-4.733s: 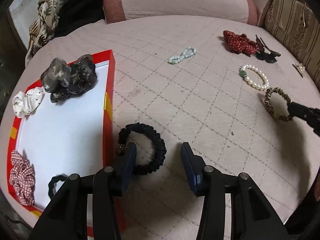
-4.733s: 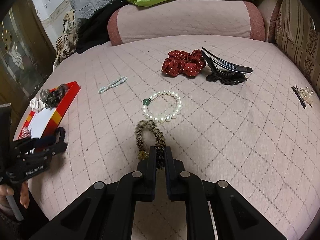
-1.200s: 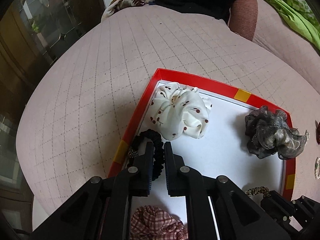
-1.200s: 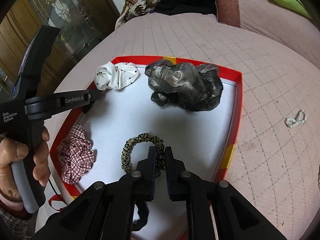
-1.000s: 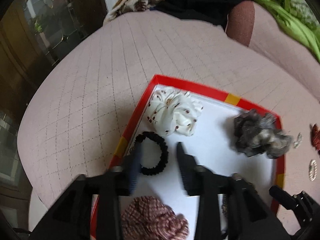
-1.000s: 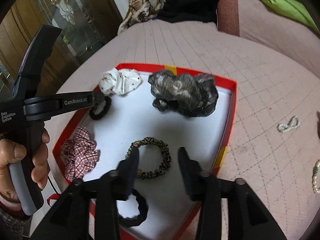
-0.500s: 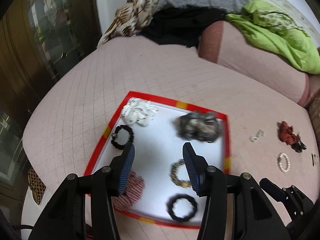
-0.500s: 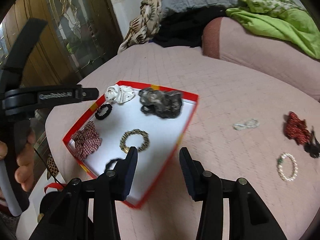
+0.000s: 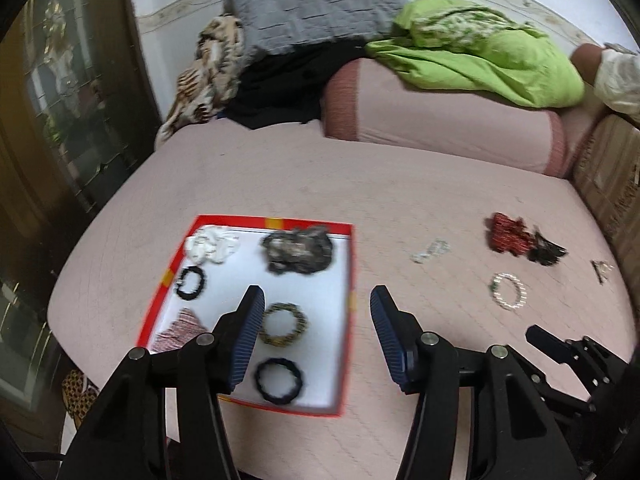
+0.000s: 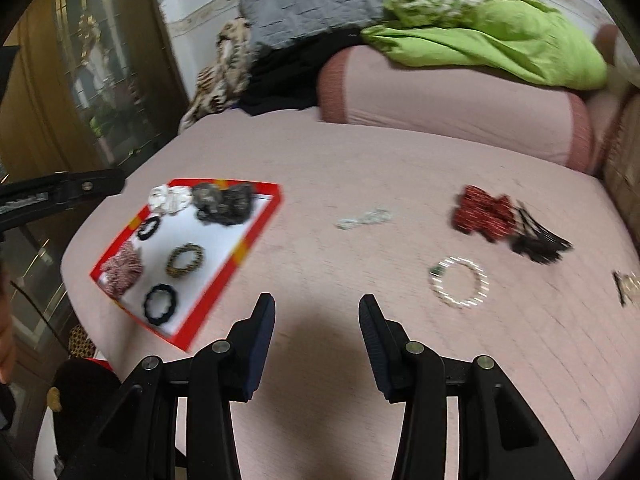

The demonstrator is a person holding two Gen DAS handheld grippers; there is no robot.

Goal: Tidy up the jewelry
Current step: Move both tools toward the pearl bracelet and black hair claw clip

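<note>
Bed (image 10: 360, 360) carrying everything, pink quilt lying flat so small pieces are showing up.
Red tray (image 9: 352, 272) sitting at bed's left edge, collecting hair ties: six lying inside, apart.
Red scrunchie (image 10: 480, 212), pearl bracelet (image 10: 460, 282), small bead strand (image 10: 364, 218) waiting loose on quilt, apparently next.
Left gripper (image 9: 316, 332) hanging over tray's right edge, fingers wide, having just been opening, holding nothing.
Right gripper (image 10: 316, 336) hanging over bare quilt, fingers wide, holding nothing.

Left gripper (image 9: 316, 322), just opening wider, and right gripper (image 10: 316, 330) gape empty.
</note>
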